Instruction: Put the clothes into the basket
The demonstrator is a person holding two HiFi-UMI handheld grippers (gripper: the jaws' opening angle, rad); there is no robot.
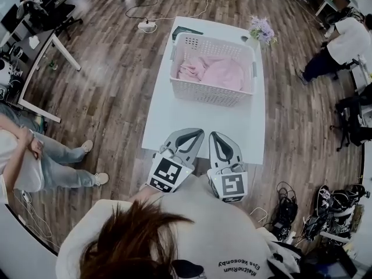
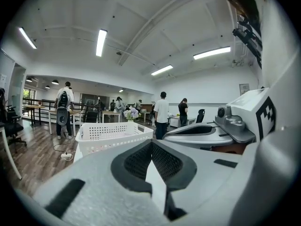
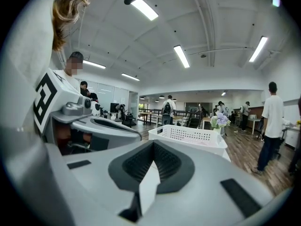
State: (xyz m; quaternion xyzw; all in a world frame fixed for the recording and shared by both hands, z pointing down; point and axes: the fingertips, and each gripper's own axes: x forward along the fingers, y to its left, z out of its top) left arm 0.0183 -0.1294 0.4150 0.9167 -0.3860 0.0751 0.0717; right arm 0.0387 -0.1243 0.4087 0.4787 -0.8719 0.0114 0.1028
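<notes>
A white perforated basket point(image 1: 213, 92) stands on the far half of the white table point(image 1: 180, 118). Pink clothes point(image 1: 218, 72) lie inside it. My left gripper point(image 1: 197, 132) and right gripper point(image 1: 214, 136) rest side by side at the table's near edge, both shut and empty, jaws pointing toward the basket. In the left gripper view the basket point(image 2: 110, 134) is ahead to the left, with the right gripper's body point(image 2: 207, 133) beside me. From the right gripper view the basket point(image 3: 188, 136) lies straight ahead, the left gripper's body point(image 3: 89, 121) at my left.
A small bunch of purple flowers point(image 1: 262, 30) stands at the table's far right corner. A dark flat item point(image 1: 181, 32) lies behind the basket. People stand around: one at the left point(image 1: 35, 161), one at the right point(image 1: 340, 48). Cables and gear point(image 1: 325, 211) sit on the wooden floor.
</notes>
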